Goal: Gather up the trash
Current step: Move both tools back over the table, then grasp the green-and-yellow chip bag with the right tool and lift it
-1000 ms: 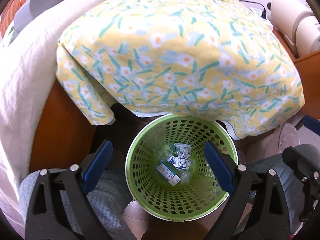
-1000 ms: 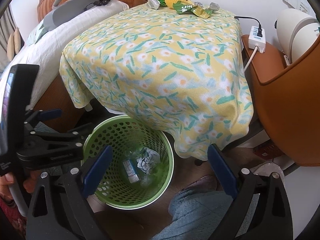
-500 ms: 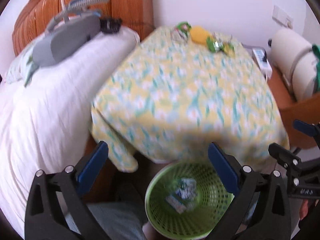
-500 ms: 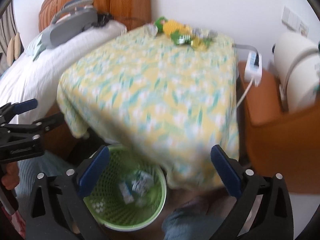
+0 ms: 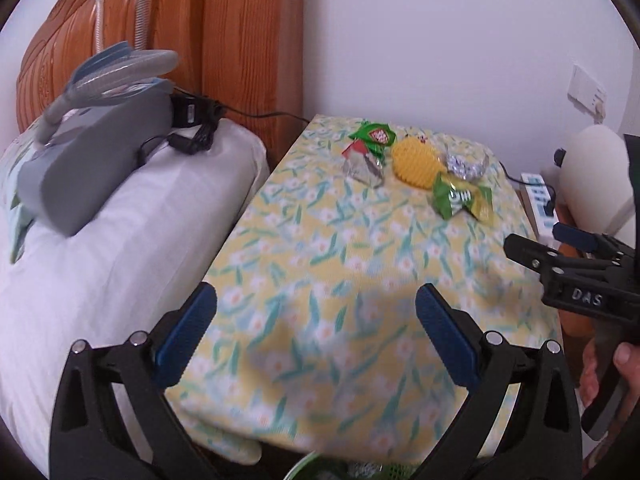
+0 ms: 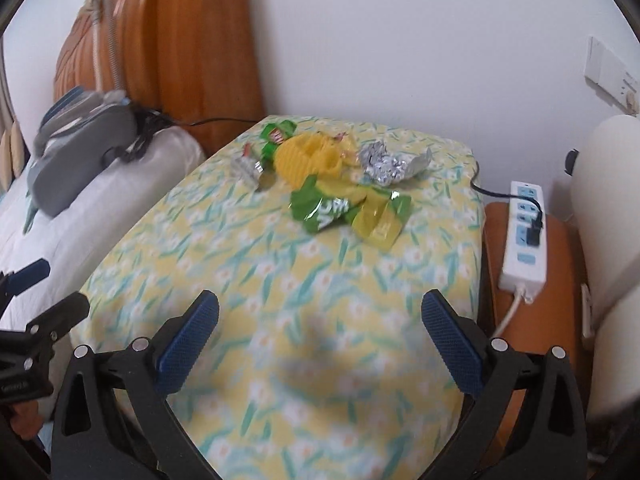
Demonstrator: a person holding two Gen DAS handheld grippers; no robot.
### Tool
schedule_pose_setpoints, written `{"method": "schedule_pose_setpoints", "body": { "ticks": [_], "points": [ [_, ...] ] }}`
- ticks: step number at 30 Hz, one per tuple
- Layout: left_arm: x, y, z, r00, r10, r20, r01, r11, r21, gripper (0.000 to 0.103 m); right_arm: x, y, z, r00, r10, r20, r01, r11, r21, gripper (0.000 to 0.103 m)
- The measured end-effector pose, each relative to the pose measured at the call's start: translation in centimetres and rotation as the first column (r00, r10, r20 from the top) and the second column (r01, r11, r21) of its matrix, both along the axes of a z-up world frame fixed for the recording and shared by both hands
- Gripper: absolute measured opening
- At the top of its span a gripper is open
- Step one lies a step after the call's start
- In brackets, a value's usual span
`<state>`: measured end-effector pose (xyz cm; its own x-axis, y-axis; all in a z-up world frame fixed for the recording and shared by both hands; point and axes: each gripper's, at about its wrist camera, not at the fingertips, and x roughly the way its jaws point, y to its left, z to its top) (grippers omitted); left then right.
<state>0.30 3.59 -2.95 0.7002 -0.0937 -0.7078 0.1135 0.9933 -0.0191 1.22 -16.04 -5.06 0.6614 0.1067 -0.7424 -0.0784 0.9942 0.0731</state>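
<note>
Trash lies at the far end of a table under a yellow flowered cloth [image 5: 328,264]: a green wrapper [image 5: 374,136], a clear silvery wrapper [image 5: 362,168], crumpled foil [image 5: 464,164] and a green-yellow packet [image 5: 462,198] around a yellow knobbly ball [image 5: 416,160]. The right wrist view shows the same foil [image 6: 384,164] and packet [image 6: 344,212]. My left gripper [image 5: 316,300] is open and empty over the near half of the cloth. My right gripper [image 6: 320,304] is likewise open and empty. Only the rim of the green basket [image 5: 308,468] shows, at the bottom edge.
A bed with a white pillow [image 5: 120,248] borders the table's left, bearing a grey device [image 5: 92,160] with hoses and cables. A wooden headboard [image 5: 224,40] stands behind. On the right are a white power strip [image 6: 524,236], a brown stand [image 6: 560,320] and a white cylinder [image 6: 608,208].
Both grippers have risen and tilted up from above the green basket to face the table top. The basket has slipped to the bottom edge, and the far trash is now in full view.
</note>
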Motion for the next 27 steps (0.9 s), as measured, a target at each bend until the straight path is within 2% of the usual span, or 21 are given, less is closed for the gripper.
{"method": "schedule_pose_setpoints", "body": {
  "ticks": [5, 10, 18, 22, 24, 27],
  "points": [
    [3.6, -1.5, -0.2, 1.000, -0.004, 0.023, 0.005, 1.000, -0.024, 0.095, 5.3, -1.5, -0.7, 0.998, -0.057, -0.011, 0.057, 0.997, 0.051, 0.100],
    [4.7, -2.0, -0.8, 1.000, -0.013, 0.024, 0.014, 1.000, -0.018, 0.095, 9.3, -1.9, -2.1, 0.996, -0.074, -0.040, 0.077, 0.994, 0.081, 0.100],
    [5.1, -0.9, -2.6, 1.000, 0.003, -0.019, -0.004, 1.000, -0.026, 0.095, 11.5, -1.5, -3.8, 0.992, -0.095, -0.082, 0.101, 0.992, 0.078, 0.100],
    [5.1, -0.4, -3.0, 1.000, 0.012, -0.021, -0.012, 1.000, -0.015, 0.095, 11.6, -1.3, -3.1, 0.998, -0.023, -0.054, 0.025, 0.999, 0.025, 0.100],
    [5.1, -0.1, -3.2, 1.000, 0.012, -0.029, -0.013, 1.000, -0.027, 0.095, 11.8, -1.1, -2.6, 0.998, 0.046, -0.046, -0.049, 0.997, -0.067, 0.100],
    [5.1, 0.2, -3.2, 0.999, 0.008, -0.036, -0.009, 0.999, -0.040, 0.095, 12.4, -1.0, -2.6, 0.991, 0.113, -0.067, -0.122, 0.980, -0.156, 0.100]
  ]
}}
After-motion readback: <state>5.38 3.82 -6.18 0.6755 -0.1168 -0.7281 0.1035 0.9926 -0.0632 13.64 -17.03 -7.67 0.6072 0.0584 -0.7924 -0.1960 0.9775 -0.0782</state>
